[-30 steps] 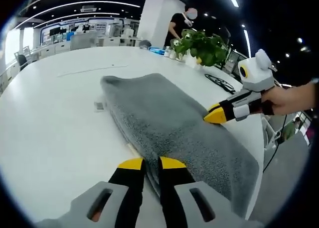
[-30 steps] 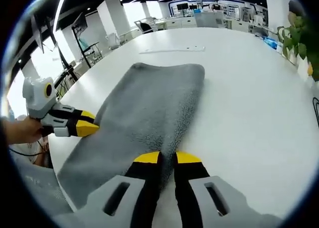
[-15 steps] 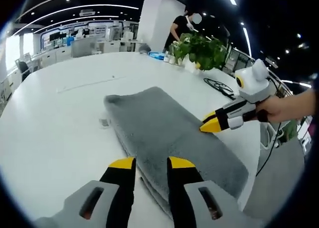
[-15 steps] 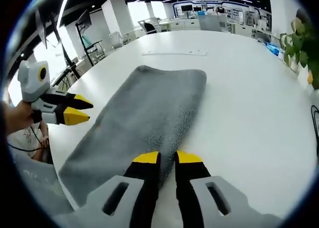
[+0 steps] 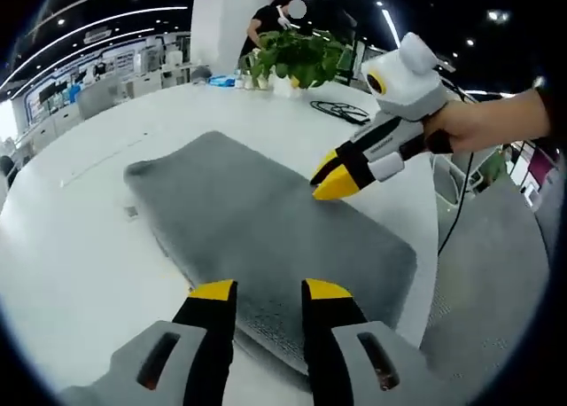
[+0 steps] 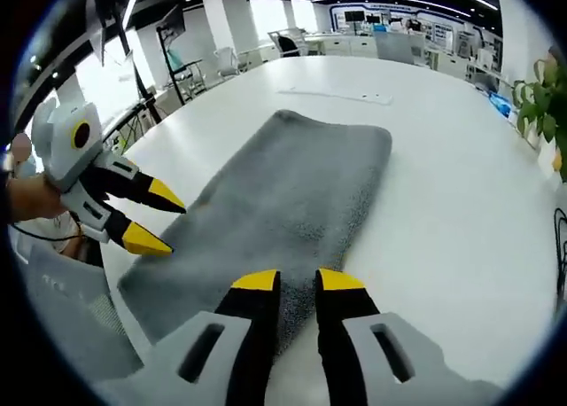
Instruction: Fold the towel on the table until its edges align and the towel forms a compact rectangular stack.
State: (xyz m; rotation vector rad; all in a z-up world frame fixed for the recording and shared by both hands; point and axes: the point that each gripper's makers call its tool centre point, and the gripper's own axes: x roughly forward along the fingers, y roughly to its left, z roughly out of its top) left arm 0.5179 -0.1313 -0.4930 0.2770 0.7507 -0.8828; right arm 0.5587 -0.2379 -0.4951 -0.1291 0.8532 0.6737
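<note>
Your towel lies flat on the white desk as a long grey strip, already doubled along its length: layered edges show at the near end below your left gripper. Both grippers hold nothing. The left gripper's jaws stand parted with a clear gap, hovering just above the near end of the towel; in the right gripper view it shows wide open at the towel's long edge. The right gripper has only a narrow gap between its jaws and sits over the other long edge; in the left gripper view it hangs above the cloth with its tips nearly together.

The strip is probably not compact enough yet, so the next fold is likely end over end. To do it well:

- Open the right gripper wider before you come down, so it takes in every layer.
- Take the two corners of the same short end, one per gripper, pinching all layers; a partial bite will let the lower layers slide.
- Lift just enough to clear the cloth and carry both corners level, so the end stays square.
- Lay the end on the far end and match the edges before you let go.

Mind the desk edge beside the towel.
</note>
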